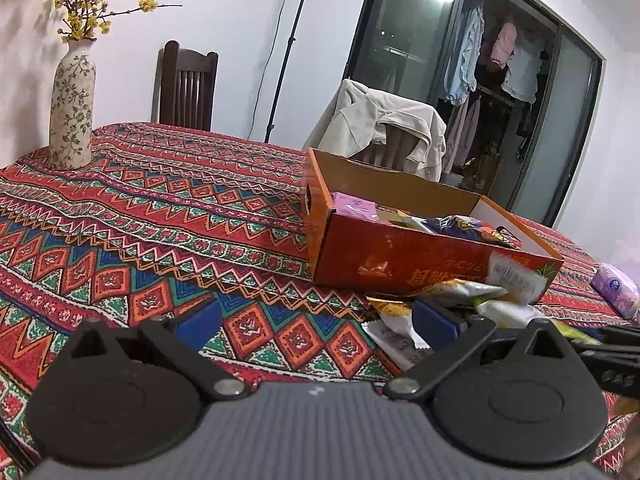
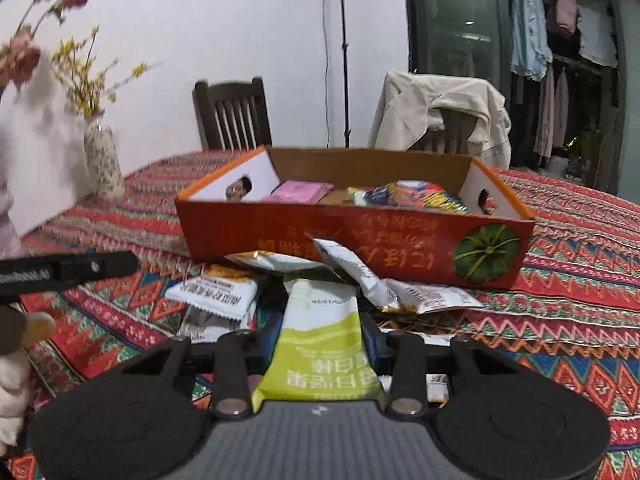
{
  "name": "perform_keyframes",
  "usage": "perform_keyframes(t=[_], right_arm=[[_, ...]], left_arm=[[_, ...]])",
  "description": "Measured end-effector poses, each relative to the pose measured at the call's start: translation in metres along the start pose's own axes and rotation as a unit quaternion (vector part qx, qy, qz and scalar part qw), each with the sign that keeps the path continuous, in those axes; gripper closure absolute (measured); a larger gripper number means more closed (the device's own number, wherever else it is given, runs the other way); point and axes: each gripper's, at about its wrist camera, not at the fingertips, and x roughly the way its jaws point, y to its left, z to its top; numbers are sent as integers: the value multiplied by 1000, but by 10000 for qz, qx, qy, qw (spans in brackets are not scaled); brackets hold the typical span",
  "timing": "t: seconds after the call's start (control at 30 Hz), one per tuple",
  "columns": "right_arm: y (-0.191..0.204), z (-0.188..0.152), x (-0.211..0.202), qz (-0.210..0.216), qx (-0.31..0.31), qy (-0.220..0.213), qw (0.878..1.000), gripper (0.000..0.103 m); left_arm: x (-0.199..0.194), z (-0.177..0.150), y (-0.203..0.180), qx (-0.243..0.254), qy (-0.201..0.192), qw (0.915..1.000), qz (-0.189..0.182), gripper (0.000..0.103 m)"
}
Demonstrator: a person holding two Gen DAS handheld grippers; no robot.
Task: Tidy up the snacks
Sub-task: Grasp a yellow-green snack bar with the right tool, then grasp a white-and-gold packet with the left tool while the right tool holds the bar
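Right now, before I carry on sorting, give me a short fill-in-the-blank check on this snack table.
1. The right gripper has a ____-and-white snack packet between its jaws.
2. The pink packet lies ____ the orange box.
3. The left gripper is open over the bare ____.
4. The loose packets lie in ____ of the box.

Missing words: green; inside; tablecloth; front

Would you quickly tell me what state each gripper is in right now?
Left gripper: open, nothing between its fingers.
Right gripper: closed on the green-and-white snack packet.
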Motion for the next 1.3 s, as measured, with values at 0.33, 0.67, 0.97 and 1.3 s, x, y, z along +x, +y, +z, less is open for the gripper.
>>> perform_keyframes(t=[0.33, 0.67, 0.97, 1.3], right_arm=[[-30, 9, -34, -157, 303, -674, 9971, 65], [-64, 6, -25, -124, 582, -930, 9939, 65], [-83, -6, -22, 103, 995, -1128, 9886, 65], [-82, -9, -23, -54, 1040, -1144, 9880, 64]], left_arm=[[2, 0, -1, -8, 5, 9997, 235, 0], [-5, 10, -11, 155, 22, 9978, 647, 0], [4, 17, -45, 465, 151, 9965, 672, 0], [55, 8, -89, 975, 1018, 9871, 753, 0]])
